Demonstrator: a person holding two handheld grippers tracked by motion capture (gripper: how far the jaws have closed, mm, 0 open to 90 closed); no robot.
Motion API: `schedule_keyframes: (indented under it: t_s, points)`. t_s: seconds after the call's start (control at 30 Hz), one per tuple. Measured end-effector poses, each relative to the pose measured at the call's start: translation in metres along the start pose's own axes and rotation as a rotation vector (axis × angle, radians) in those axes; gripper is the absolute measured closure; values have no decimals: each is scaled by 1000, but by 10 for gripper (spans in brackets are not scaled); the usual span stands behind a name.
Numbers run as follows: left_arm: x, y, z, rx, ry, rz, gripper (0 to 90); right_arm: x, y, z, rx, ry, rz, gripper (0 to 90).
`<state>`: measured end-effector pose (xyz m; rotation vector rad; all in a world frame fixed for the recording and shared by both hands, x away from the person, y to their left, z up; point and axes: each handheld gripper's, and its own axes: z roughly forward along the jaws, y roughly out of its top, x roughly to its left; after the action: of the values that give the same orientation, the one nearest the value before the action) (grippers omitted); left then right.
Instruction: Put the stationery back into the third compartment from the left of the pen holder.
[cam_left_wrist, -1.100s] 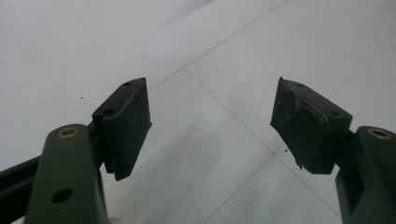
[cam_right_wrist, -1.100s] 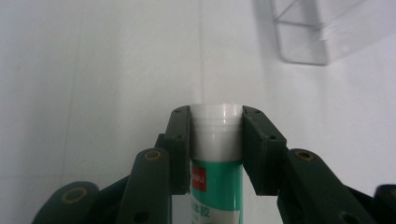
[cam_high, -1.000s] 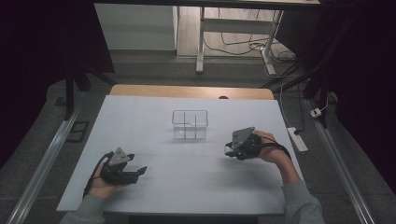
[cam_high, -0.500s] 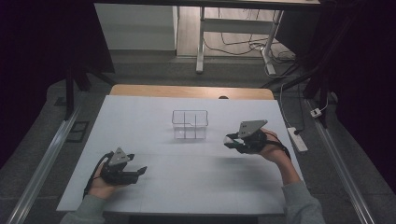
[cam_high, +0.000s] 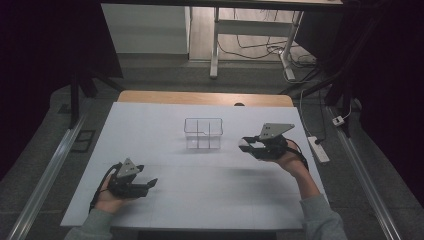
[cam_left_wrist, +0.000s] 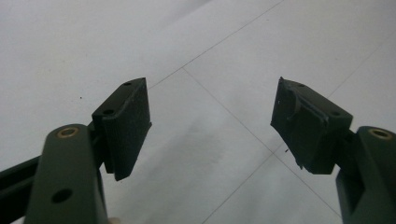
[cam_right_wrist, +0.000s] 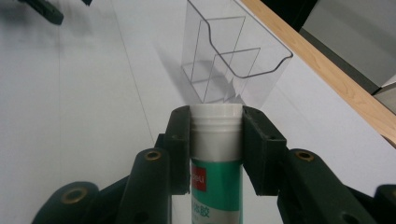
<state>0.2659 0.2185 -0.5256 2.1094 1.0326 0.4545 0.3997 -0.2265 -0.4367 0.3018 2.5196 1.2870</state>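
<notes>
A clear plastic organizer (cam_high: 203, 133) with several compartments stands in the middle of the white table (cam_high: 165, 125). To its right, above the table, my right gripper (cam_high: 245, 145) is shut on a glue stick (cam_right_wrist: 216, 158) with a white cap and a green label. In the right gripper view the organizer (cam_right_wrist: 233, 60) stands just beyond the stick's cap. My left gripper (cam_high: 150, 184) rests at the near left of the table, open, with nothing between its jaws; the left gripper view has bare table (cam_left_wrist: 210, 135) between its fingers (cam_left_wrist: 123, 126).
A wooden strip (cam_high: 205, 97) runs along the table's far edge. A white power strip (cam_high: 318, 149) lies on the floor to the right. Metal rails (cam_high: 45, 175) flank the table on both sides. The person's forearms come in from the bottom.
My right gripper has lifted and moved slightly left toward the organizer with the glue stick. The left gripper has stayed where it was.
</notes>
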Motion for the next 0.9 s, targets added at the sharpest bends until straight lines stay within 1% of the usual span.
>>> schedule_keyframes:
  t_s: [0.1, 0.13, 0.17, 0.3, 0.47, 0.6, 0.73, 0.77, 0.83, 0.9]
  points:
    - [0, 0, 0, -1, 0, 0, 279, -1, 1, 0, -15, -2, 32, 647]
    - [0, 0, 0, -1, 1, -1, 279, -1, 1, 0, -16, -5, 37, 647]
    - [0, 0, 0, 0, 1, 0, 279, -2, 1, -1, -30, -7, 54, 647]
    - [0, 0, 0, 2, 1, 1, 279, -3, 2, -3, -60, -22, 84, 647]
    - [0, 0, 0, 1, 2, 1, 279, -3, 5, -5, -94, -38, 109, 647]
    - [0, 0, 0, -1, 3, 0, 278, -2, 7, -4, -101, -61, 124, 647]
    - [0, 0, 0, -2, 3, -1, 278, -1, 10, -3, -122, -82, 142, 647]
    - [0, 0, 0, -2, 3, -1, 278, -1, 11, -3, -121, -84, 143, 647]
    - [0, 0, 0, -2, 5, 0, 278, 0, 12, -2, -128, -75, 144, 647]
    - [0, 0, 0, -1, 3, 1, 278, 1, 14, -2, -134, -80, 145, 647]
